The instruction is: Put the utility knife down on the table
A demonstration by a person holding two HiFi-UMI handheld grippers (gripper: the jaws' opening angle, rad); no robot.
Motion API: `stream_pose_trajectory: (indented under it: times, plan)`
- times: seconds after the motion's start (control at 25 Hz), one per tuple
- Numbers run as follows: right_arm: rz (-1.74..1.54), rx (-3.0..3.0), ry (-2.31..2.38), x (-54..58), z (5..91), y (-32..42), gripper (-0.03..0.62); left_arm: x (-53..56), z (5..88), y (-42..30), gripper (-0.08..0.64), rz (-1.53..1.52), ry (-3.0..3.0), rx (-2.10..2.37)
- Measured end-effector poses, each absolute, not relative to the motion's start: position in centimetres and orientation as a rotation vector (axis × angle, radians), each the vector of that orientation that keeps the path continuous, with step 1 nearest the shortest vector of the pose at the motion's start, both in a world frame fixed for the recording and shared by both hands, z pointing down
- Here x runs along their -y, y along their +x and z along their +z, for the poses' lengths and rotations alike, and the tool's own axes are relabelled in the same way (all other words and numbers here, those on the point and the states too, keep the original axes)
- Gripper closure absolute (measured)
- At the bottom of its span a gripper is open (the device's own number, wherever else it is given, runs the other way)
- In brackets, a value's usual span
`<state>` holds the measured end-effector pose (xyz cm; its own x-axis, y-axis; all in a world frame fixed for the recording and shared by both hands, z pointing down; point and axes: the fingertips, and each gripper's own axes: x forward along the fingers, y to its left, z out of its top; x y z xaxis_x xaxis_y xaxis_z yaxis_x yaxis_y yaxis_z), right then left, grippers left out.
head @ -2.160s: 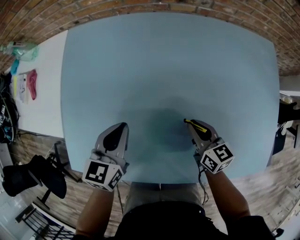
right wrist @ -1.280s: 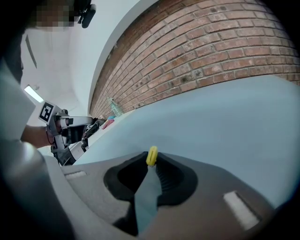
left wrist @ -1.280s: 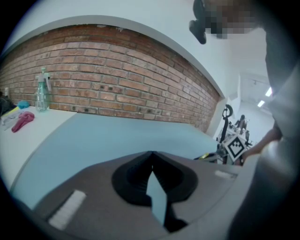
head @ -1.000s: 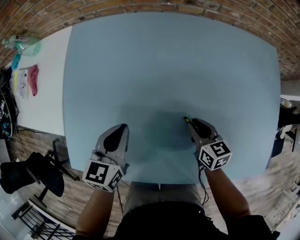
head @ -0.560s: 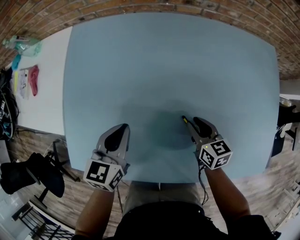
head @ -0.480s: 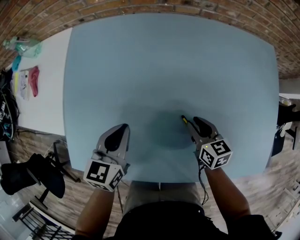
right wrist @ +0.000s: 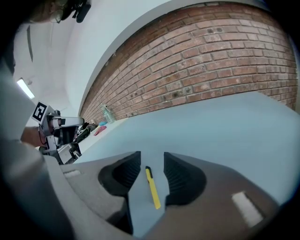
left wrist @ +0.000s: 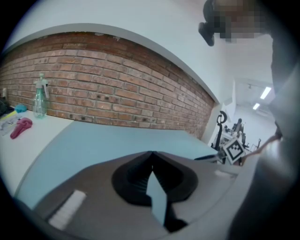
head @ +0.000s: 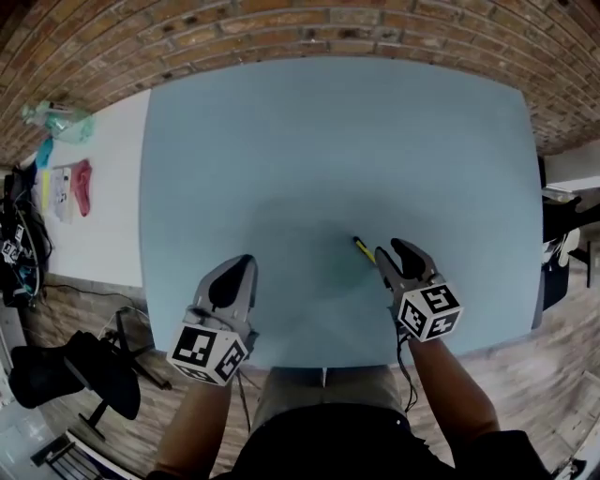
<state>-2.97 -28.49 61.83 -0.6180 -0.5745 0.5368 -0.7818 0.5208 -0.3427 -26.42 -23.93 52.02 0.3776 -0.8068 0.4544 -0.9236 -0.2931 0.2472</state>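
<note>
Utility knife (head: 363, 250) on table (head: 328, 141), open surface beyond

brick wall (head: 281, 23), wood floor (head: 75, 305), white counter (head: 103, 206)

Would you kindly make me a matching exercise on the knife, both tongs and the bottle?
1 utility knife
2 left tongs
3 right tongs
4 spray bottle

A on the white table
B jaws together, empty
C lying on the blue table
D jaws apart, gripping nothing

Pairs: 1-C, 2-B, 3-D, 4-A. The right tongs' jaws are opening; the knife shows in their gap, ungripped.
</note>
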Motion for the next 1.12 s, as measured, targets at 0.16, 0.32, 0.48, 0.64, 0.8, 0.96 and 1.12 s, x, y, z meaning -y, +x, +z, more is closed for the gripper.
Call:
stream_pose_trajectory:
  times: [0.16, 0.32, 0.48, 0.64, 0.8, 0.96, 1.12]
  plan:
    - [0.747, 2.443, 1.193, 28.7, 59.0, -2.4, 0.434, 24.2, 50.4, -26.7, 0.557, 0.292, 2.217, 1.5]
    - [0.683, 2.453, 1.26, 28.4, 56.2, -0.9, 0.434, 24.0, 48.8, -26.6, 0.557, 0.262, 2.248, 1.5]
    - [0.649, 2.437, 1.321, 27.5, 54.3, 0.6, 0.434, 23.2, 47.0, -26.8, 0.557, 0.249, 2.28, 1.494]
    - [0.618, 2.446, 1.393, 27.0, 52.1, 1.5, 0.434, 22.6, 45.5, -27.2, 0.557, 0.232, 2.307, 1.497]
    - [0.578, 2.483, 1.433, 26.4, 49.9, 2.0, 0.434, 22.1, 44.4, -27.2, 0.557, 0.227, 2.327, 1.503]
    - [0.502, 2.52, 1.479, 25.7, 47.5, 2.5, 0.434, 21.8, 43.2, -26.9, 0.557, 0.21, 2.339, 1.52]
    - [0.414, 2.579, 1.511, 25.1, 44.9, 2.6, 0.436, 21.4, 41.6, -26.7, 0.557, 0.182, 2.373, 1.531]
